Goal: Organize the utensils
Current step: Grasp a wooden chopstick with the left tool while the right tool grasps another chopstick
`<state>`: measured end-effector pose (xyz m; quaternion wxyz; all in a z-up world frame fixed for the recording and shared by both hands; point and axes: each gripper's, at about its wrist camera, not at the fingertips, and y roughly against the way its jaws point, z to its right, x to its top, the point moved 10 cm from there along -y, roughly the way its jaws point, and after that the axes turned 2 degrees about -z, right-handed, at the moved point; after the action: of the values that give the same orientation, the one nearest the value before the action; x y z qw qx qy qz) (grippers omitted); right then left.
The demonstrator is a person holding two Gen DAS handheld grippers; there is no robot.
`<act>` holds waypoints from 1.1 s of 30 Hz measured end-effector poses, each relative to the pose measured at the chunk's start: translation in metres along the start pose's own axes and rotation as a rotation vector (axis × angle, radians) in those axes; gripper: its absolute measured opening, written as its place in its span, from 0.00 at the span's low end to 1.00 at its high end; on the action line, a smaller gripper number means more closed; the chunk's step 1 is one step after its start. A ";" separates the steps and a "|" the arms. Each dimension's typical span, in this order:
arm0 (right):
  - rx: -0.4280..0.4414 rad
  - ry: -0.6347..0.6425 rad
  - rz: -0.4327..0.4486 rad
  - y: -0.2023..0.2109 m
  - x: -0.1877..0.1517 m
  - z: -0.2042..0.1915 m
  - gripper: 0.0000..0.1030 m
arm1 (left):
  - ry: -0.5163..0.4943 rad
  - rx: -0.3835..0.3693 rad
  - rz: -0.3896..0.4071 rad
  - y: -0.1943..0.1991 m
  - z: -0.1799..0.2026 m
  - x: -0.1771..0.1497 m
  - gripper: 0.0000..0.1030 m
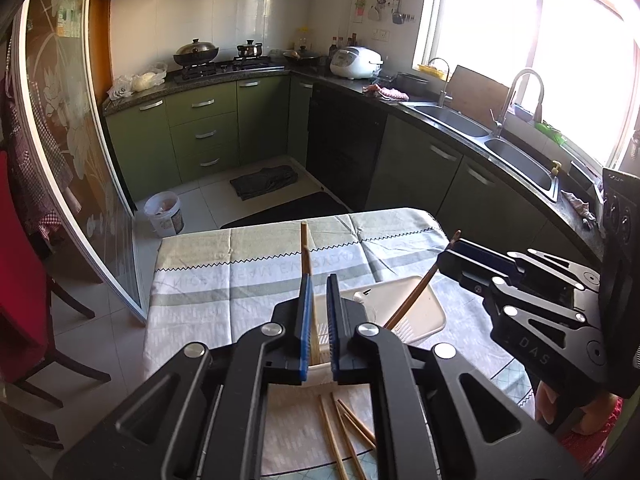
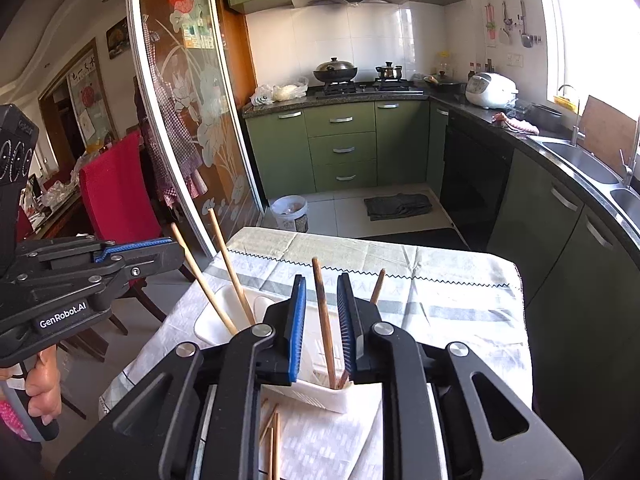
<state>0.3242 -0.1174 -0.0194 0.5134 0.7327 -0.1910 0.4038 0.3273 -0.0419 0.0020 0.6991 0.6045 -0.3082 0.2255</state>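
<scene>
A white utensil holder (image 1: 416, 308) stands on the cloth-covered table (image 1: 224, 280). My left gripper (image 1: 319, 280) hovers over it with a narrow gap between the jaws. A pale chopstick (image 1: 305, 248) stands in that gap against the left pad, clear of the right one. My right gripper (image 2: 322, 278) is also over the holder (image 2: 320, 398), slightly open. A dark brown chopstick (image 2: 320, 312) stands loose between its pads. Another chopstick (image 2: 378, 286) leans just outside its right finger. Two pale chopsticks (image 2: 224, 264) lean in the holder by the left gripper (image 2: 176, 250).
Several loose chopsticks (image 1: 348, 436) lie on the cloth below the holder. A hand (image 2: 40, 384) grips the left handle. A red-draped chair (image 2: 116, 192) and a glass sliding door stand to the left. A bucket (image 1: 164, 214) sits on the floor beyond, and the sink counter (image 1: 500, 148) runs along the right.
</scene>
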 end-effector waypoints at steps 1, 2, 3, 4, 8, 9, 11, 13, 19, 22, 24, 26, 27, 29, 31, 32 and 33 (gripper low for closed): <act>0.007 -0.004 0.017 0.009 -0.001 -0.001 0.16 | 0.005 -0.005 0.005 0.004 0.000 0.000 0.18; 0.014 -0.008 0.035 0.021 -0.002 -0.001 0.17 | 0.006 -0.010 0.014 0.010 0.000 -0.001 0.23; 0.018 -0.010 0.055 0.033 -0.004 -0.001 0.19 | 0.003 -0.010 0.022 0.016 0.000 -0.004 0.33; 0.021 -0.011 0.077 0.046 -0.009 0.000 0.24 | -0.001 -0.010 0.025 0.020 0.001 -0.009 0.42; -0.010 0.001 0.106 0.080 -0.046 0.006 0.32 | -0.017 -0.024 -0.065 0.016 0.006 -0.051 0.46; -0.015 -0.005 0.100 0.084 -0.060 0.010 0.32 | -0.011 -0.026 -0.112 0.008 0.005 -0.068 0.46; -0.016 -0.034 0.072 0.087 -0.089 0.018 0.32 | 0.011 -0.029 -0.228 -0.014 0.003 -0.107 0.46; -0.019 -0.068 0.025 0.084 -0.120 0.027 0.32 | 0.026 -0.029 -0.344 -0.040 0.000 -0.145 0.45; 0.016 -0.176 -0.079 0.065 -0.183 0.051 0.32 | 0.122 -0.075 -0.540 -0.087 -0.002 -0.207 0.32; 0.031 -0.206 -0.097 0.062 -0.199 0.055 0.32 | 0.119 -0.060 -0.547 -0.092 0.003 -0.210 0.32; 0.045 -0.221 -0.103 0.059 -0.204 0.057 0.32 | 0.109 -0.042 -0.552 -0.096 0.009 -0.211 0.32; 0.055 -0.230 -0.107 0.058 -0.208 0.058 0.32 | 0.092 -0.007 -0.553 -0.100 0.010 -0.211 0.32; 0.060 -0.236 -0.107 0.058 -0.209 0.058 0.32 | 0.088 0.008 -0.555 -0.103 0.011 -0.210 0.30; 0.068 -0.236 -0.107 0.059 -0.209 0.057 0.32 | 0.081 0.018 -0.570 -0.108 0.014 -0.213 0.22; 0.071 -0.238 -0.104 0.060 -0.208 0.056 0.32 | 0.073 0.026 -0.583 -0.112 0.017 -0.216 0.17; 0.073 -0.239 -0.101 0.061 -0.208 0.057 0.32 | 0.070 0.036 -0.587 -0.114 0.017 -0.217 0.16; 0.075 -0.241 -0.099 0.062 -0.206 0.057 0.32 | 0.069 0.044 -0.589 -0.116 0.017 -0.218 0.15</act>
<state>0.1801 -0.2216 -0.1531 0.4782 0.8031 -0.1998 0.2939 0.2499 -0.0656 -0.2314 0.7314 0.6748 -0.0905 0.0399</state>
